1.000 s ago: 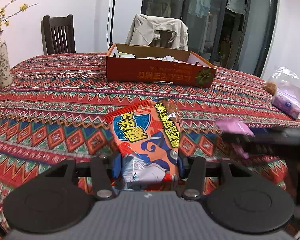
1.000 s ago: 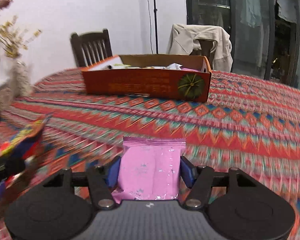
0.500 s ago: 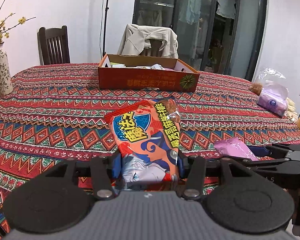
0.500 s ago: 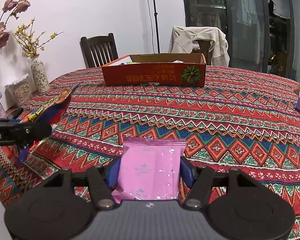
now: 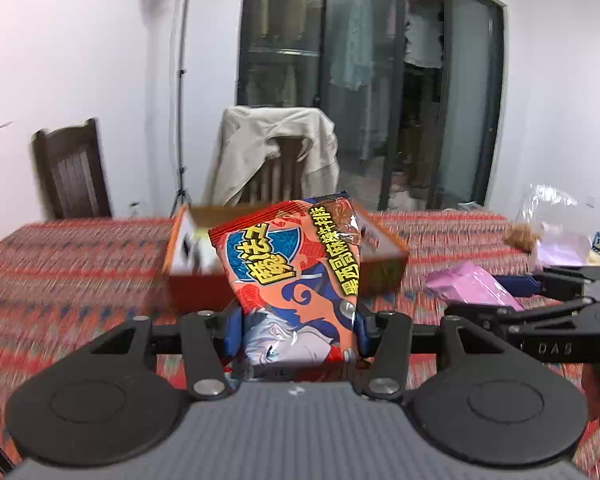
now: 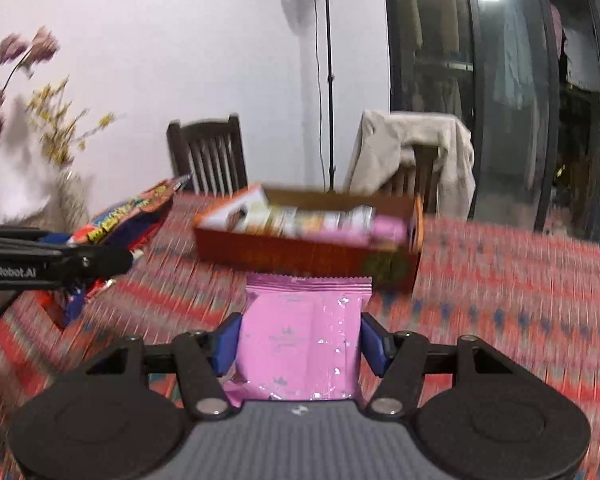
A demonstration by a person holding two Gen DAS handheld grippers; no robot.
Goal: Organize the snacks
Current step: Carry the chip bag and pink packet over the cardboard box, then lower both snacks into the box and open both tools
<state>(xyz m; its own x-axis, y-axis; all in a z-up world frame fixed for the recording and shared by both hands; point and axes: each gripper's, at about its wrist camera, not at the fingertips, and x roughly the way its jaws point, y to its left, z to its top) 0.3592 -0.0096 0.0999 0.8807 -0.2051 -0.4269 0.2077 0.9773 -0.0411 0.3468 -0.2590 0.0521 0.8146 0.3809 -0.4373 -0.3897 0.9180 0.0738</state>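
While each hand-held gripper is clamped on a snack, the left [image 5: 296,332] on the red packet [image 5: 290,276], the right [image 6: 300,340] on the pink packet [image 6: 300,336], both are in carry; next, release over the box [image 6: 308,254] at frame centre.

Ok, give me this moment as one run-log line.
left gripper: shut on orange snack bag | right gripper: shut on pink packet | both off tablecloth | orange box: ahead, holds snacks

you hold an orange-red snack bag [image 5: 296,276] with blue swirls and yellow lettering, and a plain pink packet [image 6: 300,340]. the box [image 6: 300,252] is orange-brown; the tablecloth [image 6: 500,300] shows red, blue and teal zigzag bands.
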